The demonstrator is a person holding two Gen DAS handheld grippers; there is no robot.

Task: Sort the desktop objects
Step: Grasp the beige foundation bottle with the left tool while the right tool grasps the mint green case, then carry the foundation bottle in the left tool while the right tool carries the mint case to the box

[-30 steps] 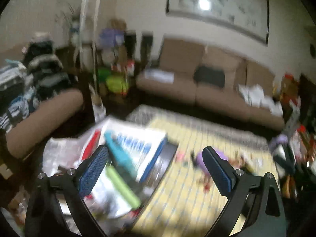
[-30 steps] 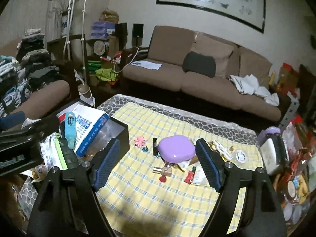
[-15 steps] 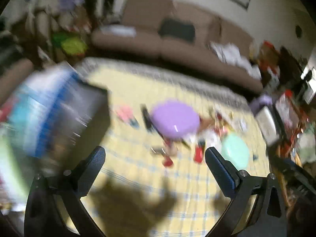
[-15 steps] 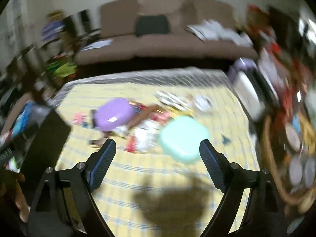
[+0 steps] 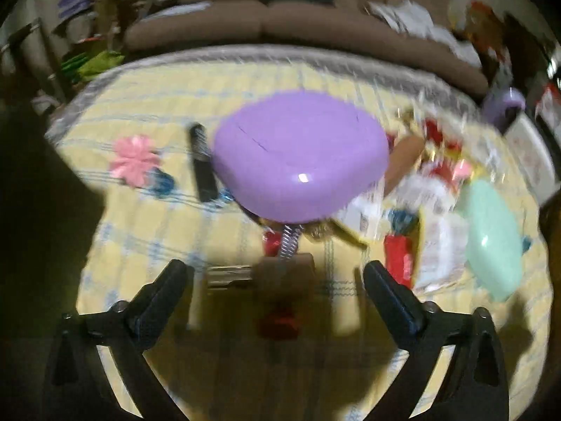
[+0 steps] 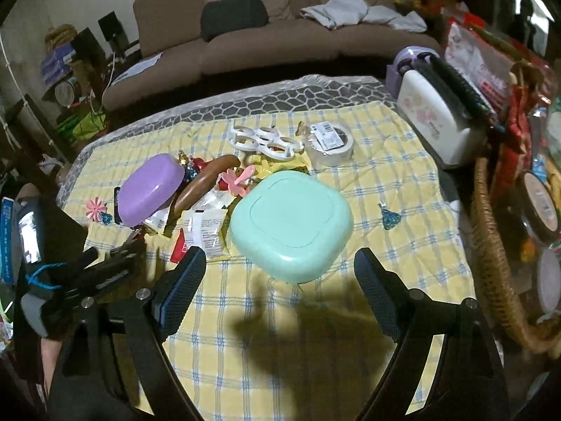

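Observation:
On the yellow checked cloth [image 6: 315, 333] lie a purple rounded box [image 5: 298, 161] and a mint-green rounded box [image 6: 291, 224], with small trinkets, wrappers and a pink flower clip [image 5: 135, 158] around them. My left gripper [image 5: 277, 277] hovers just short of the purple box, its jaws wide and closing. Only small loose pieces on the cloth show between its fingers. In the right wrist view, my right gripper [image 6: 278, 259] stands open with its fingertips either side of the mint box's near edge, not touching it. The picture from the left wrist is blurred.
A tape roll [image 6: 329, 144] and a white ring holder [image 6: 266, 138] lie behind the boxes. A white and purple appliance [image 6: 434, 119] and a wicker basket [image 6: 491, 245] crowd the right edge. A black box [image 6: 45, 231] stands at the left, a brown sofa [image 6: 266, 42] behind.
Both grippers tipped down from the room toward the tabletop and came closer. The left one swung away from the black box to the purple box; the right one now frames the mint box.

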